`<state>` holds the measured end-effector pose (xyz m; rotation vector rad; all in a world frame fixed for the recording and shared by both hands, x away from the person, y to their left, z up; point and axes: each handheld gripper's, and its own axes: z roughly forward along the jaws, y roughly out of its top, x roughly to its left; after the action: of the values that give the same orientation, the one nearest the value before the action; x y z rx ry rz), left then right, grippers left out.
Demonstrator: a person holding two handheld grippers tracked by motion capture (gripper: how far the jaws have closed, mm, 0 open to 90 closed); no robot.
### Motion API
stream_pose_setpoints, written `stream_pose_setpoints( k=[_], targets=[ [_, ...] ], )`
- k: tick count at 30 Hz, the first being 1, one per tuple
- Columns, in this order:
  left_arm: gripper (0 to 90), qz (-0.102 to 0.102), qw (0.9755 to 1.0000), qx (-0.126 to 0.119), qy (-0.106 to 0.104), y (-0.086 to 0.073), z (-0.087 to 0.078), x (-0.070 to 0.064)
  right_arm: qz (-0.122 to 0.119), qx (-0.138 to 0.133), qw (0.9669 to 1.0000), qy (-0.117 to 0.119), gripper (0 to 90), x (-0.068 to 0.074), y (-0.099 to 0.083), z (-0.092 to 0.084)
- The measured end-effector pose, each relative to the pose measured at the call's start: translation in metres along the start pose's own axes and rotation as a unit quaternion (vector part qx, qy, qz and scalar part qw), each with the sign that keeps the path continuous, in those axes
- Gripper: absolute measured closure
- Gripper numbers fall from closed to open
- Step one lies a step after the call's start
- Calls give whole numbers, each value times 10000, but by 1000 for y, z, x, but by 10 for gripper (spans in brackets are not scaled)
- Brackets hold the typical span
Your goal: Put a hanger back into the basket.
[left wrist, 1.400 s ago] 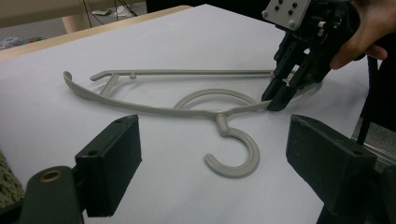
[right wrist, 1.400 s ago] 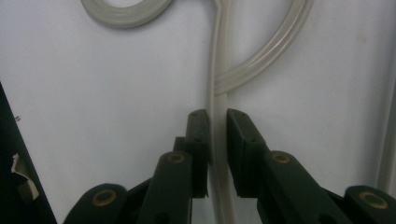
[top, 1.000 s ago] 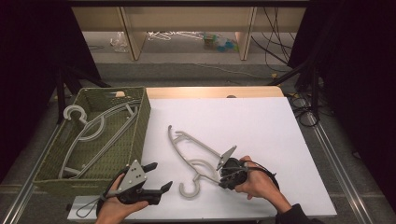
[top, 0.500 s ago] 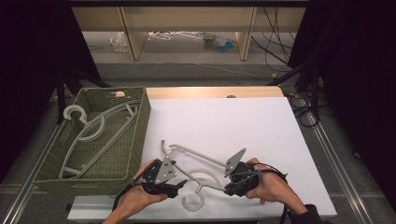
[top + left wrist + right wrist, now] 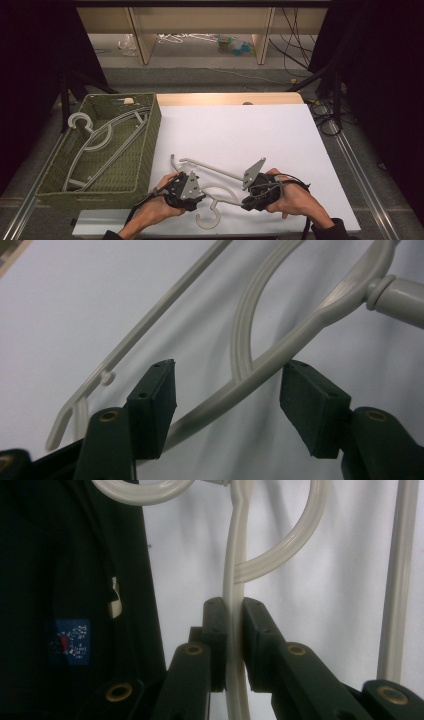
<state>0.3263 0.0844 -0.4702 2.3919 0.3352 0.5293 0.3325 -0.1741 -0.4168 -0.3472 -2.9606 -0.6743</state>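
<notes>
A pale grey plastic hanger (image 5: 212, 169) lies low over the white table (image 5: 240, 130) near its front edge, with its hook (image 5: 209, 221) toward the person. My right gripper (image 5: 246, 201) is shut on one curved arm of the hanger (image 5: 235, 555); in the right gripper view both pads press that arm (image 5: 234, 630). My left gripper (image 5: 202, 194) sits just left of the hook. Its jaws have just been closing. They stand apart (image 5: 227, 390) with the hanger's other arm (image 5: 300, 330) running between them, and the pads (image 5: 155, 395) do not press on it.
A green woven basket (image 5: 150, 145) stands at the table's left and holds grey hangers (image 5: 100, 142), one hook over its far left rim. Behind the table is a wooden shelf frame (image 5: 262, 35) with clutter on the floor. Cables (image 5: 325, 115) lie at the right.
My left gripper has moved right from the table's front left corner to the hanger, and its jaws have narrowed around the arm. The hanger has swung and shifted toward the front edge with my right gripper.
</notes>
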Motion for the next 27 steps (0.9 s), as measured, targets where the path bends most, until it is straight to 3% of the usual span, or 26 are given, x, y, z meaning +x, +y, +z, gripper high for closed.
stream_pose_setpoints(
  k=[2,6,7,8,14,16,17,24,27],
  targets=[
    [440,-16,10000,-29,-87,3,3,0,13,0,10000,35,818,-1,-1,0],
    [563,362,9991,-37,-195,6,5,-2,15,11,10000,13,818,-3,-3,0],
    [580,448,9988,-59,-205,6,4,-2,-77,48,10000,-9,817,-5,-4,-1],
    [594,529,9983,-64,-240,6,4,-3,28,-15,10000,41,817,-4,-4,-1],
    [650,916,9955,-11,-232,10,-1,-4,-2,-80,10000,59,806,-8,-6,-1],
    [661,1148,9927,-72,-365,13,-3,-3,32,-104,9999,34,795,-10,-7,-2],
    [669,1060,9940,-77,-247,14,-6,-4,58,-143,9999,-15,785,-11,-8,-2],
    [735,1104,9931,-182,-355,24,-18,-7,367,-402,9974,-476,670,-18,-11,-10],
    [755,1065,9936,-188,-339,27,-22,-8,355,-546,9959,-622,631,-21,-11,-12]
  ],
)
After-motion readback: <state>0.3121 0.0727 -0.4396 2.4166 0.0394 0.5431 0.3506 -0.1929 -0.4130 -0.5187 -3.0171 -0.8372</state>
